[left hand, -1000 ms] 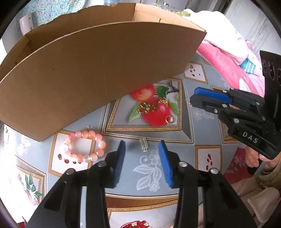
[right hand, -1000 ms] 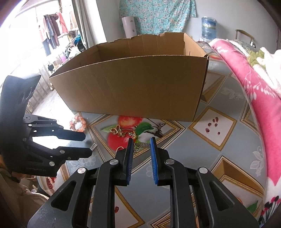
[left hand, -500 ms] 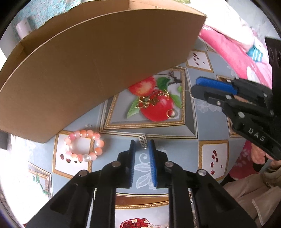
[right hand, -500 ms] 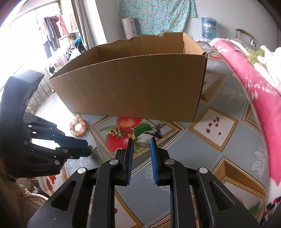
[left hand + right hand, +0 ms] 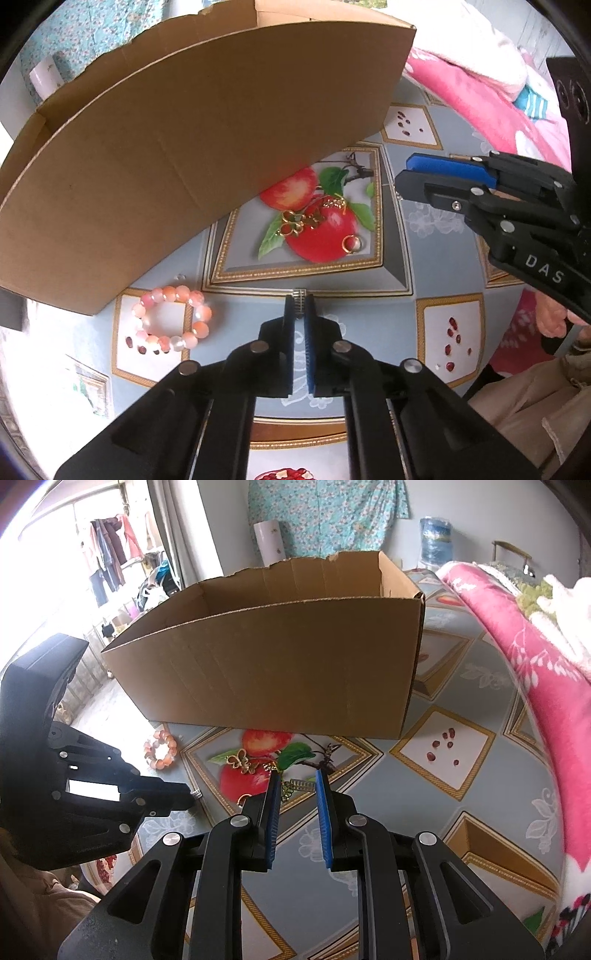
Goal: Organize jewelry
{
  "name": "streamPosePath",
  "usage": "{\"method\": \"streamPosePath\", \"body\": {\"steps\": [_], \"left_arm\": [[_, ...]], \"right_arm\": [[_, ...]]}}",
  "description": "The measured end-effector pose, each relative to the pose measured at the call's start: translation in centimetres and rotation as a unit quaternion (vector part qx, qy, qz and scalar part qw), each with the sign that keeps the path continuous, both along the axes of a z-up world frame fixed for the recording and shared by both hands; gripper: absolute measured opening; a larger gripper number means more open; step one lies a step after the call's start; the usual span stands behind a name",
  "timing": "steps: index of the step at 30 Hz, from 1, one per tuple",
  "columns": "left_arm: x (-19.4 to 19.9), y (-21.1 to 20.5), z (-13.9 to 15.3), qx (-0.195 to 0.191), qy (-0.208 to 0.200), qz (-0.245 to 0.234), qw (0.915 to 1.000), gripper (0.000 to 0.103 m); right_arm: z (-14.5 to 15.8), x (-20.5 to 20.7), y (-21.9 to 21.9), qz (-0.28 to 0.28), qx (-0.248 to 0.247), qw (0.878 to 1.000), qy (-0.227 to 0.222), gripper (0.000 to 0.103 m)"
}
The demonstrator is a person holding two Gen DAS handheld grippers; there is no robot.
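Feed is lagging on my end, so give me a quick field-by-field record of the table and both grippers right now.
left gripper: shut on small silver ring, on the tablecloth
right gripper: jaws apart, nothing between the pads, above the gold jewelry
pink bead bracelet: on the cloth, left of the left gripper
gold butterfly piece: on the printed apple
gold ring: on the apple, lying apart
cardboard box: behind the jewelry, open top

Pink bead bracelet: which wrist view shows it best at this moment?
The left wrist view. There the pink bead bracelet lies close and whole on the tablecloth, each bead distinct, left of the left gripper. In the right wrist view it is small and far off, beads barely separable, near the cardboard box.
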State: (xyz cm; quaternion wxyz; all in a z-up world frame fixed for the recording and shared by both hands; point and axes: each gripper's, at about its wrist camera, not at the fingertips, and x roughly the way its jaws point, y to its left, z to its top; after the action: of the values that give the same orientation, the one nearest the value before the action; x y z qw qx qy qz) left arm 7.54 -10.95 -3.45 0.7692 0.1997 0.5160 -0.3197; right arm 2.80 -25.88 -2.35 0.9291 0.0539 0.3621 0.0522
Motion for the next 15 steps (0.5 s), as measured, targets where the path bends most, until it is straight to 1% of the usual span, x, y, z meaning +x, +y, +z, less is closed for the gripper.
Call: {"method": "streamPosePath", "body": {"steps": [4, 9, 13, 15], "left_arm": [[-0.1, 1.1, 0.4, -0.018, -0.001, 0.004, 0.9998, 0.004], [-0.7, 2.8, 2.0, -0.045, -0.010, 0.004, 0.9989, 0.004], [-1.4, 4.3, 4.8, -0.079, -0.025, 0.002, 0.9966, 0.004], [-1.3, 5.3, 7.6, -0.115, -0.036, 0.000, 0.9927, 0.004]], "right_arm": [[0.4, -0.2, -0.1, -0.003, -0.004, 1.000, -0.005, 0.017], [1.1, -0.6, 0.1, -0.007, -0.009, 1.000, -0.015, 0.017], [2.9, -1.4, 0.3, -0.001, -0.004, 0.999, -0.038, 0.017], [5.2, -1.8, 0.4, 0.013, 0.007, 0.998, -0.066, 0.017]]}}
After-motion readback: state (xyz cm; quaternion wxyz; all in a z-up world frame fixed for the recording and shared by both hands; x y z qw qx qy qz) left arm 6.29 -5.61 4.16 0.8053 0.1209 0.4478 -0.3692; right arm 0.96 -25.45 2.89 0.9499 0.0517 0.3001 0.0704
